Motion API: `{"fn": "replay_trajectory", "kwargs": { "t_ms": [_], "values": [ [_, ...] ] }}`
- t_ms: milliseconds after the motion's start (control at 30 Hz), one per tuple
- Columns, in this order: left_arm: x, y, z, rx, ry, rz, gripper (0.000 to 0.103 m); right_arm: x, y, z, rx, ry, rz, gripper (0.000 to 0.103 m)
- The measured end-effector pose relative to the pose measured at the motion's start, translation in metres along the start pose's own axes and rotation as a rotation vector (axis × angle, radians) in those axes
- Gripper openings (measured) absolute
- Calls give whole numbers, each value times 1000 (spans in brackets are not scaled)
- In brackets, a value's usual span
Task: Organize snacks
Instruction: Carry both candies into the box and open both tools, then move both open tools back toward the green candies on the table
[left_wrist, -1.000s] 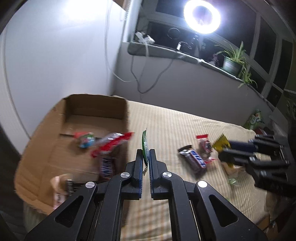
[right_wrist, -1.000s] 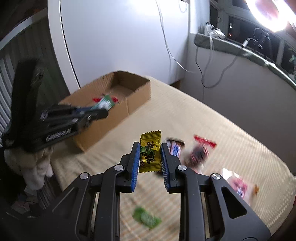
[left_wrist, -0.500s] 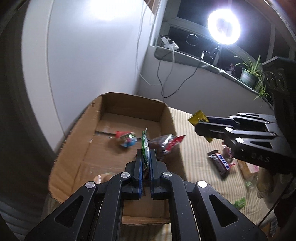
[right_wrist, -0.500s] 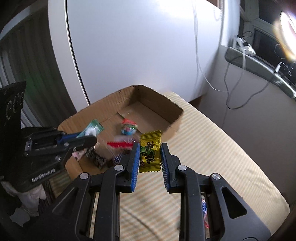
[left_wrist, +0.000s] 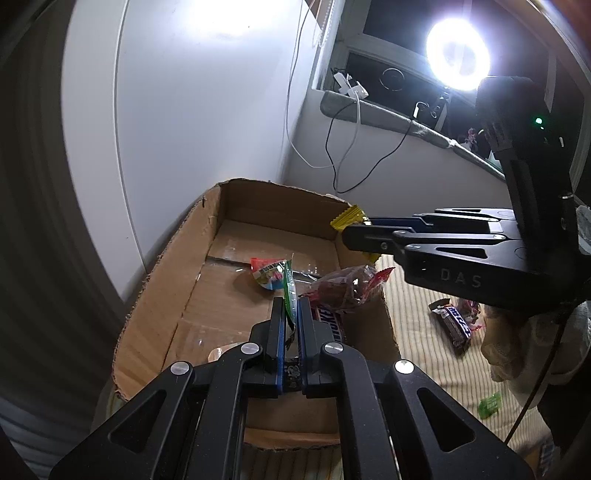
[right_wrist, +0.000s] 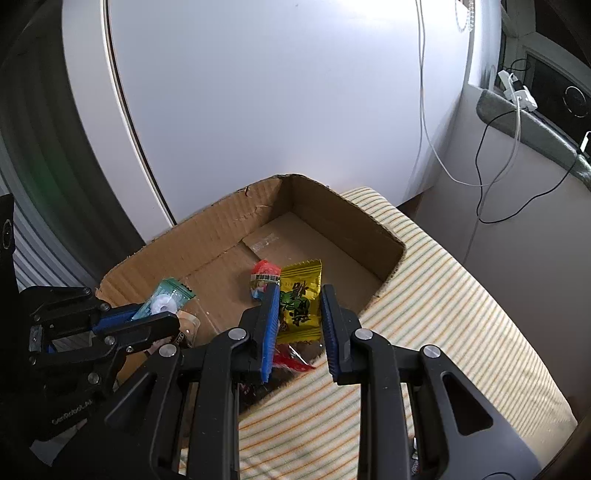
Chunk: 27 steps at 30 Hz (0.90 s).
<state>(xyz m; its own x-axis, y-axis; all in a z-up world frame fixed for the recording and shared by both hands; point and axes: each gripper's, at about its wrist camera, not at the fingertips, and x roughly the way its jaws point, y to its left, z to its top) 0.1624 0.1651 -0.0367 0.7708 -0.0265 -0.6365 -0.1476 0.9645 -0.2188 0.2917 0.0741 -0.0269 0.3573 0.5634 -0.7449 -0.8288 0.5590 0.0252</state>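
Cardboard box (left_wrist: 207, 258), one, sits at the bed's (right_wrist: 461, 314) left end. Left tongs (left_wrist: 290, 314) pinch one green packet (left_wrist: 289, 291) over it; right tongs (right_wrist: 300, 314), slightly parted, hold one yellow packet (right_wrist: 300, 299) above it.

Both grippers level, each with something between its pads

The left gripper (left_wrist: 291, 314) has its jaws nearly together; the right gripper (right_wrist: 300, 306), jaws parted wider, reaches in from three o'clock in the left wrist view.
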Motion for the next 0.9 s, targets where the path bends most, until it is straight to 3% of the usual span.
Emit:
{"fn": "replay_trajectory", "kwargs": {
  "t_ms": [200, 367, 633, 900],
  "values": [
    [-1, 1, 0, -7, -9, 16, 15, 1, 2, 3, -6, -3, -10, 24],
    [-3, -2, -2, -2, -15, 25, 27, -4, 2, 2, -12, -20, -21, 55],
    [-13, -11, -2, 5, -31, 9, 27, -21, 1, -2, -18, -33, -38, 55],
    [-27, -41, -8, 57, -40, -56, 27, -63, -5, -27, -10, -54, -55, 55]
  ]
}}
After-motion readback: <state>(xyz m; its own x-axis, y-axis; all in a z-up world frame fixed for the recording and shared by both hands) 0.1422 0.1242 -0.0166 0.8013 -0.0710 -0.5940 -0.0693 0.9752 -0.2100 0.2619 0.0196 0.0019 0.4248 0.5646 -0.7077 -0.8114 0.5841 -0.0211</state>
